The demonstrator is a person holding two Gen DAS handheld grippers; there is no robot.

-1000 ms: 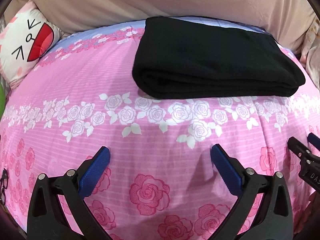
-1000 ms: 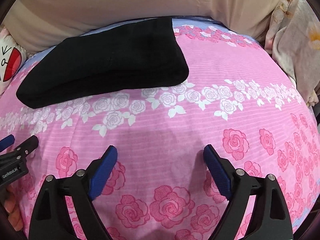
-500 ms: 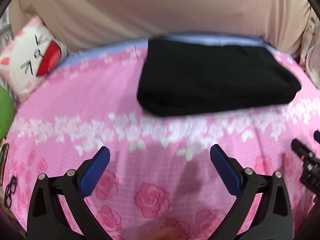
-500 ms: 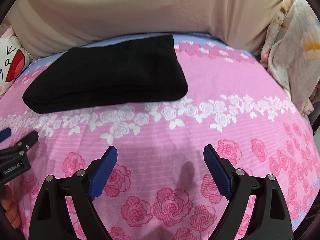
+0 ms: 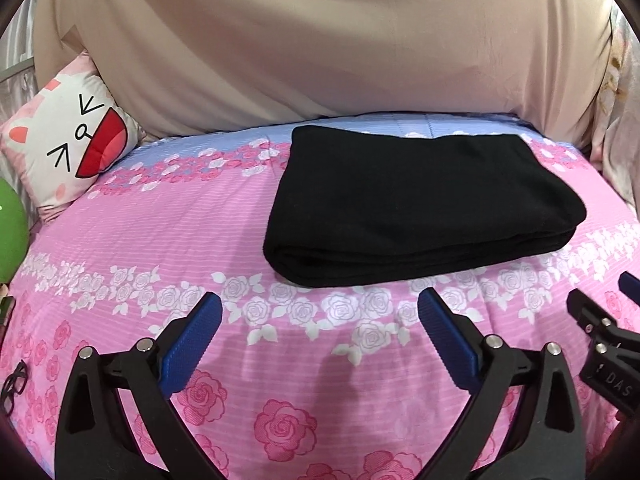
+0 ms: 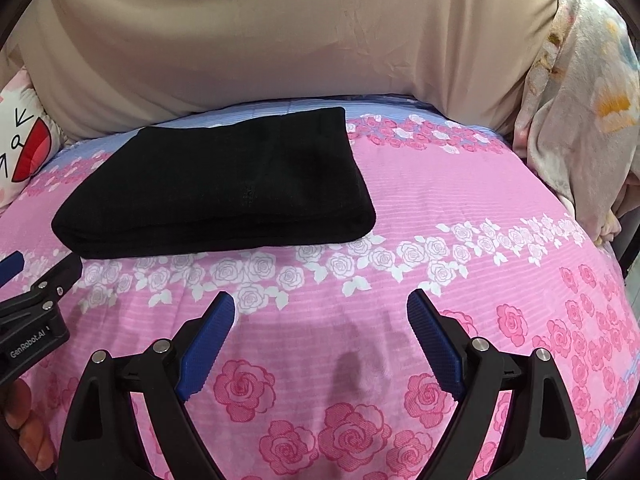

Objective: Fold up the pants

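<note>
The black pants (image 5: 420, 204) lie folded into a thick rectangle on the pink rose-print bed cover (image 5: 160, 232), towards the far side. My left gripper (image 5: 320, 304) hovers open over the cover, short of the pants' near fold, with nothing between its blue pads. In the right wrist view the same folded pants (image 6: 224, 184) sit ahead and to the left. My right gripper (image 6: 320, 300) is open too, empty, above bare cover. Each gripper shows at the other view's edge: the right one (image 5: 600, 300), the left one (image 6: 40, 268).
A beige cushioned headboard (image 5: 320, 48) rises behind the bed. A white cartoon-face pillow (image 5: 68, 148) and a green object (image 5: 10, 228) sit far left. Black glasses (image 5: 12, 384) lie at the near left. A pale floral blanket (image 6: 576, 100) is heaped at the right.
Both views have tilted upward, so the pants sit lower in frame and more headboard shows. Both grippers stay open and empty; the pants have not moved.
</note>
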